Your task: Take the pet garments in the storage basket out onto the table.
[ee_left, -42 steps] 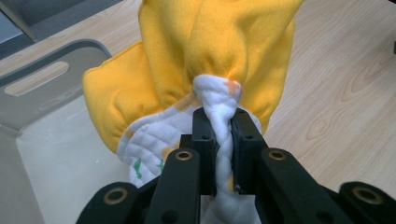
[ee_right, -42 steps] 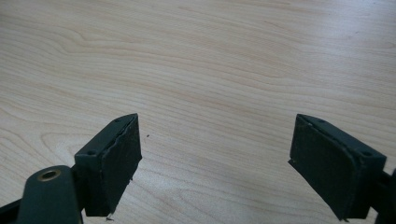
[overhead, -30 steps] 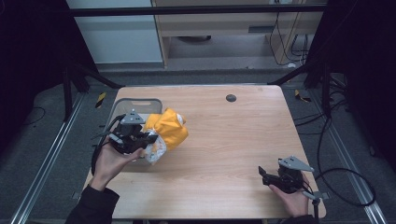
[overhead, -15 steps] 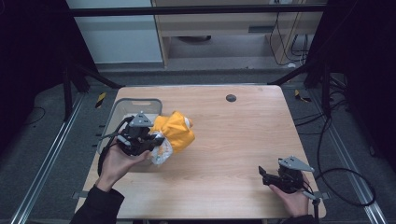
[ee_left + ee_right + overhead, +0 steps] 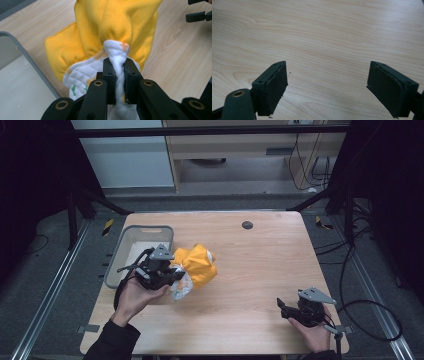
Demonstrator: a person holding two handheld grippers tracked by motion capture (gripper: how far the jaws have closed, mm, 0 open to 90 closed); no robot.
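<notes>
A bunched yellow cloth [image 5: 198, 264] with a white quilted underside [image 5: 181, 287] rests on the wooden table [image 5: 250, 260], right of the grey basket [image 5: 120, 255]. My left gripper [image 5: 172, 276] is shut on a twisted fold of it; in the left gripper view the two pads pinch the white fold of the yellow cloth [image 5: 120, 25], and my left gripper [image 5: 119, 75] points at the yellow mass. My right gripper [image 5: 281, 306] rests open near the table's front right corner. The right gripper view has my right gripper [image 5: 327, 85] standing wide above bare wood.
The grey basket has a pale floor [image 5: 22, 85] and sits at the table's left edge. A small dark round disc [image 5: 247, 225] lies near the far edge. Metal frame rails [image 5: 50, 295] run beside the table. My other gripper's jaws [image 5: 197, 15] appear far off.
My left hand has carried the cloth to the right and slightly toward the front, away from the basket. The right hand has stayed where it was.
</notes>
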